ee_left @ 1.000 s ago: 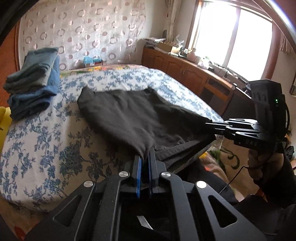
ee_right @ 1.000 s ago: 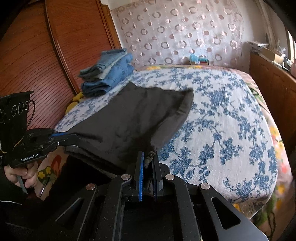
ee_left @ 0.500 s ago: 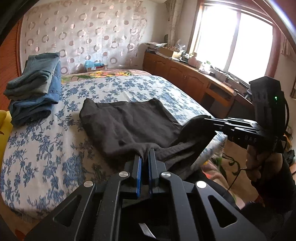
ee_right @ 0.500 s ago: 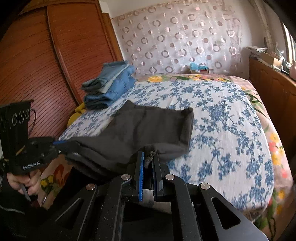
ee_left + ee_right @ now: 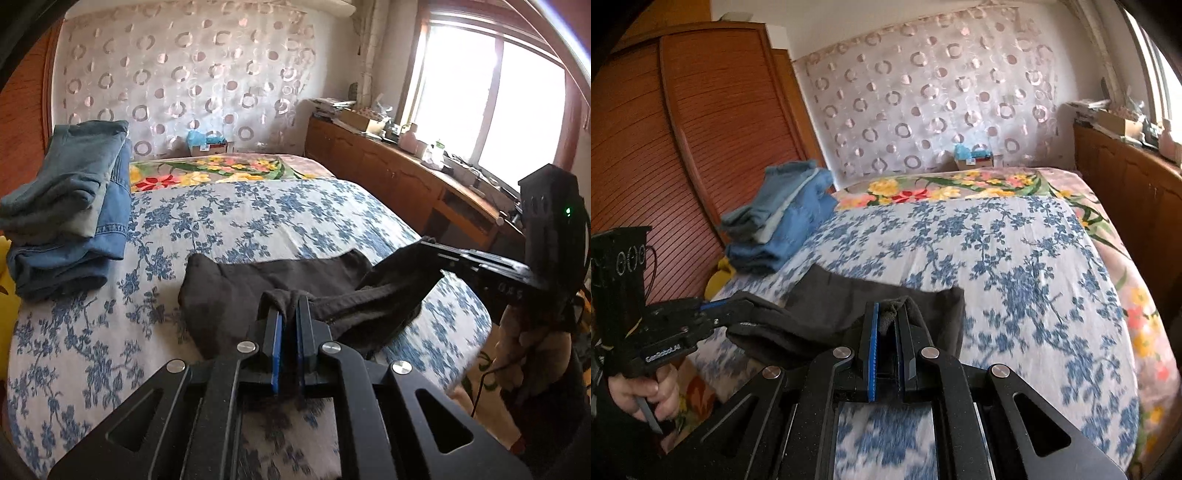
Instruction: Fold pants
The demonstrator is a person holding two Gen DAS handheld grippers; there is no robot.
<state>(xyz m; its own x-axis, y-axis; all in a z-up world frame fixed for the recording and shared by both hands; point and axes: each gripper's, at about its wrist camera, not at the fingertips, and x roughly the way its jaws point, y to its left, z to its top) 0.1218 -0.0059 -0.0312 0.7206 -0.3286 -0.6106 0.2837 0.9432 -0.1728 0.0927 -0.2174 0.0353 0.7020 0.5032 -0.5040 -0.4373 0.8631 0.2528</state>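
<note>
Both grippers have carried the pants' near edge fwd over the bed [image 5: 258, 229]. Left gripper [image 5: 288, 314] jaws clamped on the dark pants [image 5: 229, 291], right gripper [image 5: 890, 325] likewise, prob. a hem. Lay edges level w/ the far fold before letting go.

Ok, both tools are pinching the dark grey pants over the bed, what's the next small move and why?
Probably carry the pinched edge forward toward the far edge of the dark grey pants and lower it flat. The left tool and right tool each hold bunched fabric lifted off the blue floral bedspread, with the far part lying flat.
</note>
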